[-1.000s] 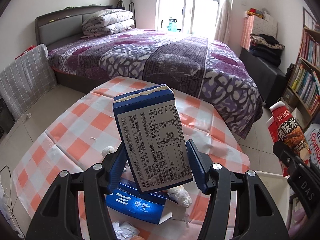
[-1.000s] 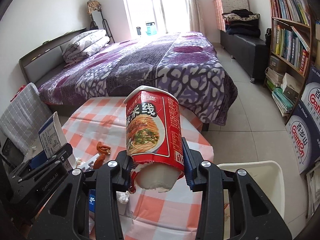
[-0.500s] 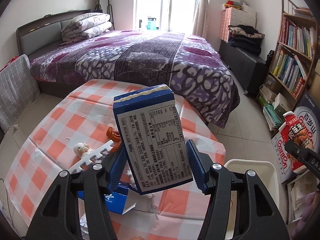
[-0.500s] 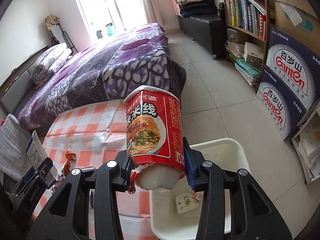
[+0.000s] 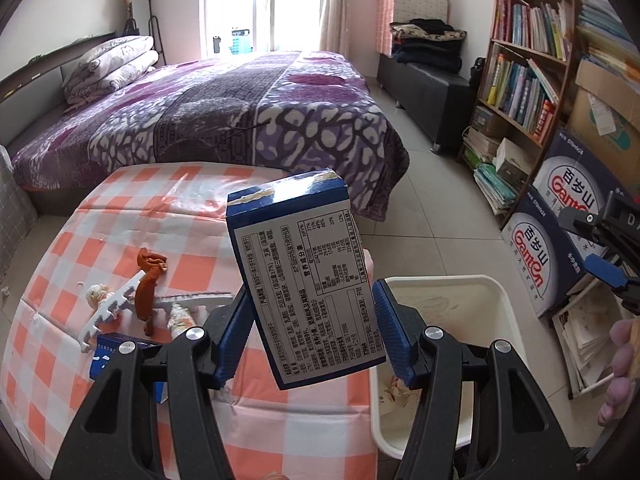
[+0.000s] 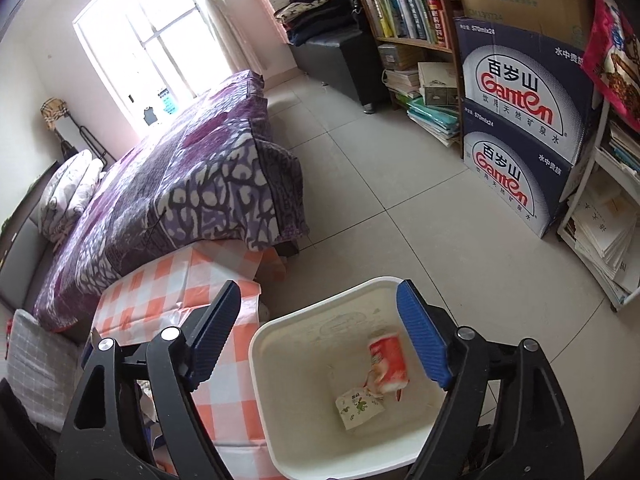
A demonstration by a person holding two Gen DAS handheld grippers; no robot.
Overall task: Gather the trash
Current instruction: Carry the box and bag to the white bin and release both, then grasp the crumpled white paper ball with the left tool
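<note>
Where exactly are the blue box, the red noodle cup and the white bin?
blue box [image 5: 308, 280], left wrist view, printed label.
red noodle cup [image 6: 388, 360], right wrist view, red side.
white bin [image 6: 320, 322], right wrist view, far inner wall.

The blue box [image 5: 304, 280] is printed cardboard, matt, with torn glue on its top flap. The white bin [image 6: 304, 360] looks like smooth, slightly scuffed plastic. The counter [image 5: 120, 216] wears a glossy checked plastic cloth. The floor [image 6: 400, 208] is smooth pale tile. The left tool [image 5: 310, 336] has ribbed blue pads on matt black plastic arms.
</note>
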